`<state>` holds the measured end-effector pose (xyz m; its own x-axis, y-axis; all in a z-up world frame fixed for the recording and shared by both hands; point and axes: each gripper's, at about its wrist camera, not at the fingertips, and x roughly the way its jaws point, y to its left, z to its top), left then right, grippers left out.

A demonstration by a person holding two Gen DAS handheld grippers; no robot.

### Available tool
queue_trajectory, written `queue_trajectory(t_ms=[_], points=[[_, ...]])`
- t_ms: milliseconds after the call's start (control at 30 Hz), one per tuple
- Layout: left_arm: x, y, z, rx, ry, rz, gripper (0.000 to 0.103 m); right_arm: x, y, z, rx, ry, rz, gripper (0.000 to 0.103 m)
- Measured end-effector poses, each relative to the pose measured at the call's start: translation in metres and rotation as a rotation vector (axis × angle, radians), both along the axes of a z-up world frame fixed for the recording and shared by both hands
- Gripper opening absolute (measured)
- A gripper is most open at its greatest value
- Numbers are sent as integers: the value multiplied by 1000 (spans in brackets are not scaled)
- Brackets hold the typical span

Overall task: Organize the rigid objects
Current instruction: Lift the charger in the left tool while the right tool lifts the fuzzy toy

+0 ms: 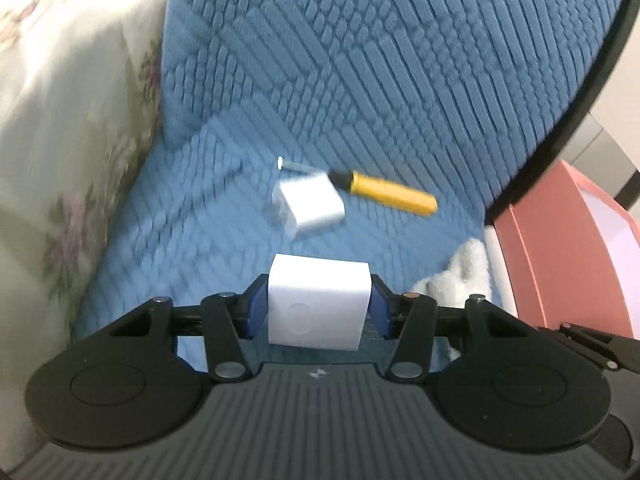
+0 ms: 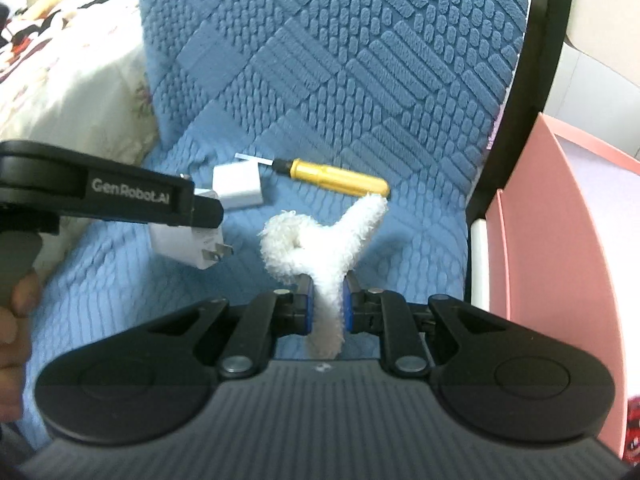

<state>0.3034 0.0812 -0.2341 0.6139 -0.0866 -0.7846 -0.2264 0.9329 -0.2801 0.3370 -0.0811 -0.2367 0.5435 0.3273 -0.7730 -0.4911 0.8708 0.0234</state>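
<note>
Clamped in the left gripper [image 1: 319, 307] is a white charger [image 1: 319, 305], the right gripper [image 2: 327, 304] pinching a fluffy toy [image 2: 320, 240], with the pink box [image 1: 560, 248] at two o'clock, nearer the right.

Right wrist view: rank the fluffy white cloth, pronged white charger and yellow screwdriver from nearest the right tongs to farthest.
1. Fluffy white cloth: clamped in the right tongs.
2. Pronged white charger: left, held by the left tongs.
3. Yellow screwdriver: beyond, on the blue cushion.
</note>
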Motion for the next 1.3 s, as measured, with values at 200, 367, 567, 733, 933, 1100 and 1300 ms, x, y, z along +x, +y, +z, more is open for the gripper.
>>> queue_trajectory(t_ms=[200, 367, 567, 733, 933, 1100, 1300], points=[[-37, -8, -4, -8, 0, 23, 57, -26, -7, 4, 5, 9, 8, 17], [-61, -15, -8, -41, 27, 23, 57, -46, -17, 1, -27, 25, 10, 17], [-80, -32, -5, 13, 29, -7, 57, -61, -34, 0, -45, 42, 0, 17], [-87, -32, -5, -9, 37, -11, 57, -75, -39, -2, -33, 88, 16, 18], [-84, -38, -6, -17, 39, -34, 60, -82, -34, -11, -58, 104, 26, 19], [-82, -35, -9, -41, 56, -43, 67, -76, -37, -13, -9, 139, 6, 28], [-79, -35, -12, -56, 65, -37, 70, -70, -28, -15, -4, 133, 0, 45]])
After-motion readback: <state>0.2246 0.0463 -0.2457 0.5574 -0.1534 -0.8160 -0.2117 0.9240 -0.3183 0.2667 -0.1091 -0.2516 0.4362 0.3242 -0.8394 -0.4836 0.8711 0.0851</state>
